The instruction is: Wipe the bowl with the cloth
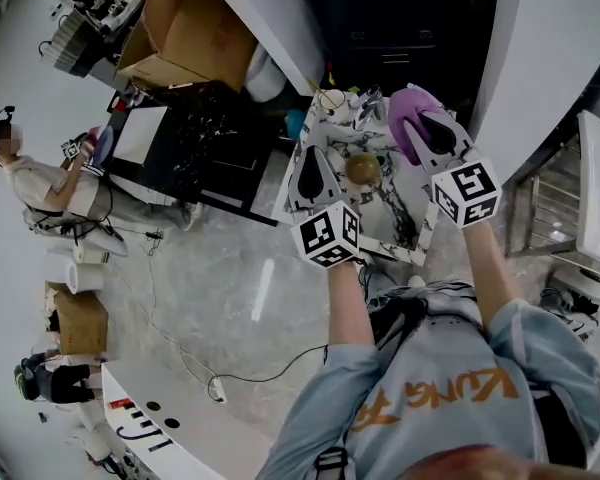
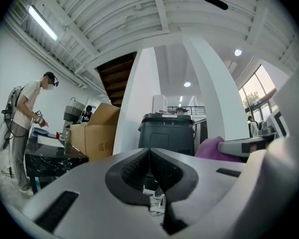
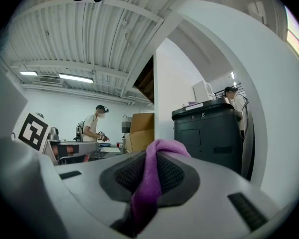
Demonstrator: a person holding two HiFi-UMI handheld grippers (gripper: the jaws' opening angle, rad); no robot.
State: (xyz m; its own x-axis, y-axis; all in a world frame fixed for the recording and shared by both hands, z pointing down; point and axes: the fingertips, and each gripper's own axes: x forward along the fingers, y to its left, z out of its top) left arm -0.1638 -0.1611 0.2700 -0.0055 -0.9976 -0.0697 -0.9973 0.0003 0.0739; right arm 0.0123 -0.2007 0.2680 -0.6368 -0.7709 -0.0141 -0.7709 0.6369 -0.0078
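**Asker:** What do you have in your jaws?

**Me:** My right gripper (image 1: 426,126) is clenched on the purple cloth (image 1: 407,114). A fold runs between the pads and a bunch pokes out past the tips. My left gripper (image 1: 311,168) has its jaws pressed together with nothing between them.

**Asker:** And the bowl?

**Me:** The bowl (image 1: 362,169) is a small brownish one, upright near the middle of the marble desk (image 1: 395,232). From my head it shows between my two grippers. The cloth isn't touching it. The bunch hangs above the desk, towards its far right corner. There is some clutter along the far edge that I can't make out.

**Asker:** How are your arms set?

**Me:** Both forearms reach forward over the near edge and both grippers point level, so they look across the room instead of down at the bowl. The marker cubes face up at me.

**Asker:** So how would you wipe it well?

**Me:** I'd tip the right gripper down so the loose bunch meets the bowl, not the hard jaw tips. Then I'd sweep round the inside wall. I reckon the bowl is light and would skate across the marble. So I'd open the left jaws and pinch the rim on the near left side, or at least brace against it. My clench on the cloth must stay firm, because only a narrow fold is caught.
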